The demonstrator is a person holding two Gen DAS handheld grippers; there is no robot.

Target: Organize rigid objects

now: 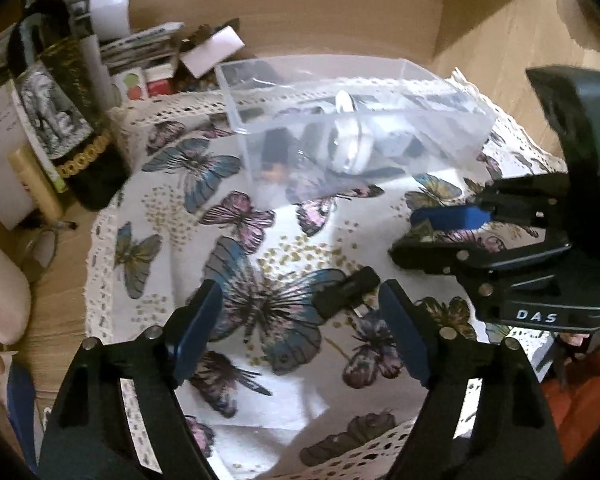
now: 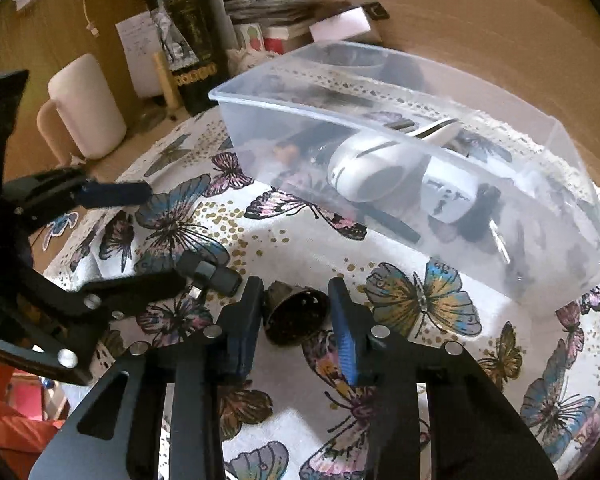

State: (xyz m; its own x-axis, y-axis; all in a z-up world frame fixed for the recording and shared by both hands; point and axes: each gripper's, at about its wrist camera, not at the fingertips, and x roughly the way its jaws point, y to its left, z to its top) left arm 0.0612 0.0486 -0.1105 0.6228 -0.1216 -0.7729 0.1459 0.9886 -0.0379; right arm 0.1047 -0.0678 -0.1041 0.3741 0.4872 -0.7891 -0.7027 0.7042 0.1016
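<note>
Right gripper [image 2: 294,312] stands open, a small dark perforated cup [image 2: 296,312] lying between its fingers, contact unclear. Left gripper [image 1: 300,320] gapes wide, empty, a black adapter [image 1: 346,290] just ahead. Beyond both sits the clear bin [image 2: 560,140], holding assorted items

Dim warm light, soft blur, fisheye-warped edges

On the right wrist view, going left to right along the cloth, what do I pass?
Left claw → small black adapter → dark bell-shaped cup between the right claw's fingers → clear plastic bin.
</note>
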